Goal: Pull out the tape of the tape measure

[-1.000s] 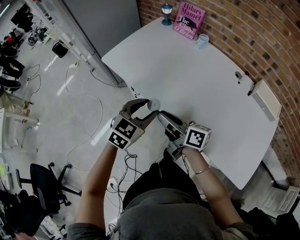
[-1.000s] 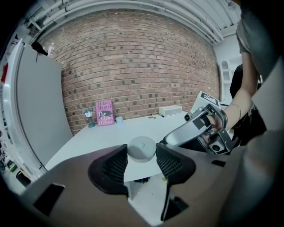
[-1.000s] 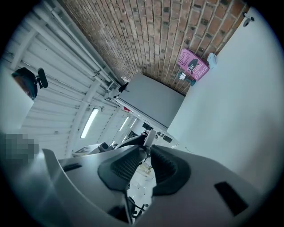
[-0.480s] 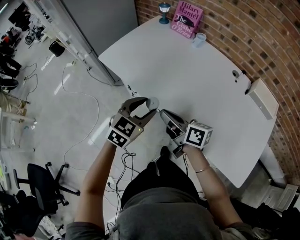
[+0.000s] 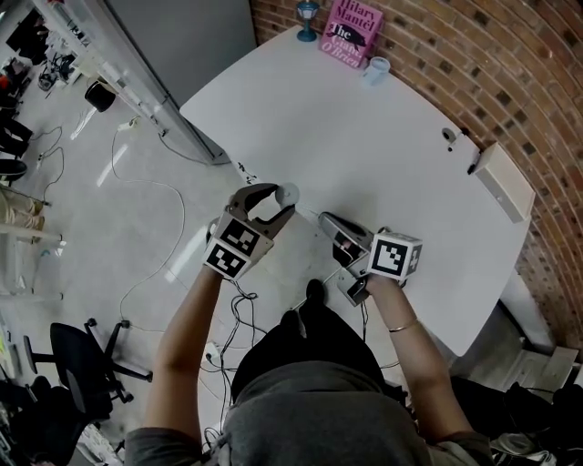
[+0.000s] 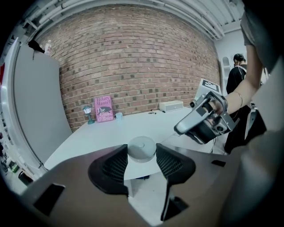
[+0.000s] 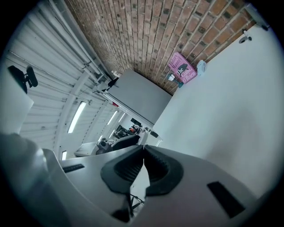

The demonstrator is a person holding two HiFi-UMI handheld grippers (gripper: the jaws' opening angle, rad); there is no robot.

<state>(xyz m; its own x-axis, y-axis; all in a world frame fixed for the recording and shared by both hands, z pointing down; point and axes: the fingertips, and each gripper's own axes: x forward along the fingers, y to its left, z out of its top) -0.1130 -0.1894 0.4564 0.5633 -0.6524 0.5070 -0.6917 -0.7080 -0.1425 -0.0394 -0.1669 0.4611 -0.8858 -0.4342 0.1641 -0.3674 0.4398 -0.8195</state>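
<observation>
A round white tape measure sits between the pads of my left gripper, which is shut on its case at the near edge of the white table. My right gripper is just right of it. Its jaws have just been closing and now meet at the tips. In the left gripper view a thin tape runs from the case to the right gripper, so its end is pinched there. The tape does not show in the right gripper view.
At the table's far end by the brick wall stand a pink book, a small blue lamp and a pale cup. A white box lies at the right edge. Cables and an office chair are on the floor to the left.
The right gripper's jaws have closed and it has drawn away to the right of the tape measure, widening the gap. The left gripper still holds the case in the same spot.
</observation>
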